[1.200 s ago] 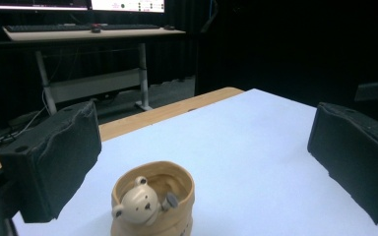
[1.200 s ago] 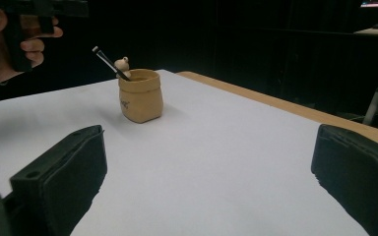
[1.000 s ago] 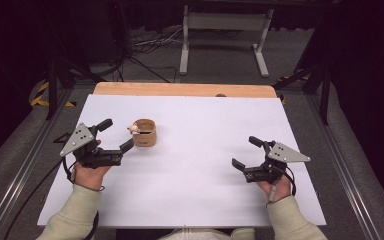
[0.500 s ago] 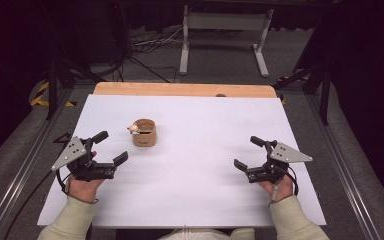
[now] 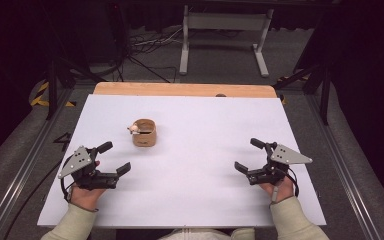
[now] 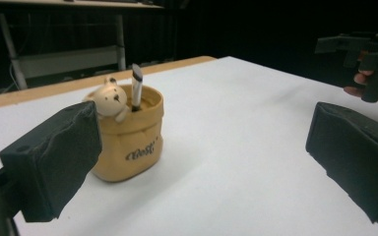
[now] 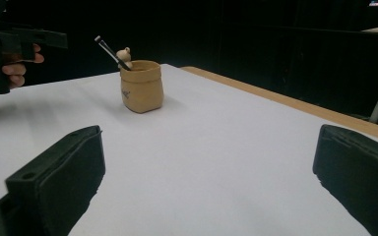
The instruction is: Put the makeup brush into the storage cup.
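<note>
A tan bag-shaped pot [image 5: 144, 133] with a small bear figure on its rim stands on the white table top [image 5: 200, 120], left of centre. In the left gripper view the pot [image 6: 130, 135] holds a dark pen [image 6: 136, 86]; the right gripper view shows the pot [image 7: 141, 86] far off with the pen [image 7: 109, 51] leaning left. My left gripper [image 5: 113, 157] is open, near the front left, below and left of the pot. My right gripper [image 5: 250, 154] is open at the front right. Nothing lies between either pair of jaws.
A wooden strip [image 5: 185, 89] runs along the table's far edge. Beyond it stand a white metal frame [image 5: 223, 30] and cables on the dark floor. Metal rails [image 5: 20, 172] flank the table on both sides.
My left gripper has drawn back from beside the pot toward the front left of the table. The right gripper has barely moved.
</note>
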